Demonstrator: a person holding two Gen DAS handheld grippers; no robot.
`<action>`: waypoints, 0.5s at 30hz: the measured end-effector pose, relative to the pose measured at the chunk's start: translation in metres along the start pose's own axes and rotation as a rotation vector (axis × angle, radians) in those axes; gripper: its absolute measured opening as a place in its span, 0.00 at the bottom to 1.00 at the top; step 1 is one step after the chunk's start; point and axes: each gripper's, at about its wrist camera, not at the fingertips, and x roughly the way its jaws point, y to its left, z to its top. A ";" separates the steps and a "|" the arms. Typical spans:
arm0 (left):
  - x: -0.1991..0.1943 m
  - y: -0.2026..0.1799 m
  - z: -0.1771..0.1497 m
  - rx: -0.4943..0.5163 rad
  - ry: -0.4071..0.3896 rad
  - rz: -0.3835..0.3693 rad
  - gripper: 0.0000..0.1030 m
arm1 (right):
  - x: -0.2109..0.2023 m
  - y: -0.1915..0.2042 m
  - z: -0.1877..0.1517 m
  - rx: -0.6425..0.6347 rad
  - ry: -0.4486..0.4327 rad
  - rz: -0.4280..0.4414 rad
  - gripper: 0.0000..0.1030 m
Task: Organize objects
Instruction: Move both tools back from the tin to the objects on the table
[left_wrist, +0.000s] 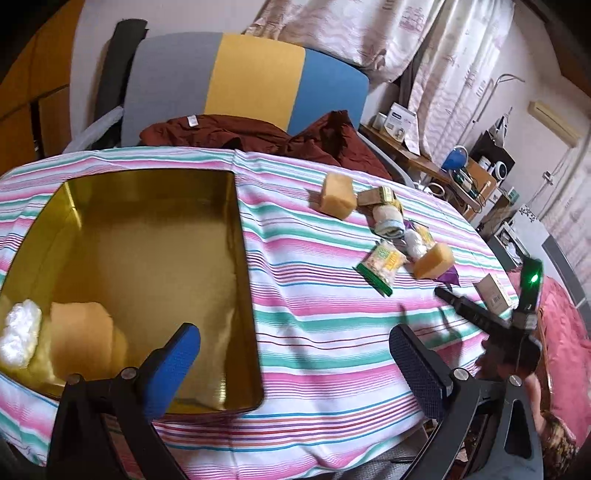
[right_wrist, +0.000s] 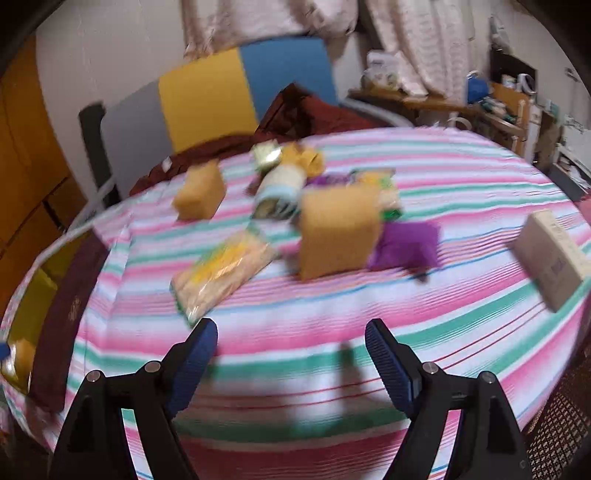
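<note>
Left wrist view first: the left gripper (left_wrist: 295, 363) hangs with its jaws wide apart and nothing between them, one finger over the gold tin (left_wrist: 236, 280) that sits open at the near left corner of the striped bed cover (left_wrist: 317, 302). Already inside the tin lie a yellow sponge (left_wrist: 79, 328) and a white wad (left_wrist: 20, 334), tucked in its near left corner. Over to the right wrist view, and the right gripper (right_wrist: 291, 356) is spread just as wide, empty, nosing toward the pile in the middle of the cover. Closest to it lies a crinkly snack packet (right_wrist: 221, 273), flat and slippery-looking, and beside that a big sponge block (right_wrist: 338, 230) stands upright, touching a purple pouch (right_wrist: 406, 245). A second sponge (right_wrist: 199, 195) sits nearer the far edge, a cream roll (right_wrist: 280, 186) leans in the clutter, and a pale box (right_wrist: 550, 254) lies well apart toward the right edge. Danger here, I'd say, is the crowding: jaws this wide could catch two things at once, or knock the upright sponge over onto the pouch. That packet may slide away on the soft cover rather than lift. The view is blurred, so finer detail is anyone's guess.
</note>
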 end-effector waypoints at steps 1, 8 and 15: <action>0.002 -0.003 0.000 0.002 0.004 -0.004 1.00 | 0.001 -0.003 0.010 0.008 -0.019 -0.004 0.81; 0.002 -0.020 -0.003 0.042 0.014 -0.013 1.00 | 0.027 -0.008 0.068 -0.013 -0.092 -0.211 0.81; 0.005 -0.021 -0.003 0.044 0.022 -0.010 1.00 | 0.029 -0.015 0.034 -0.040 -0.040 -0.269 0.81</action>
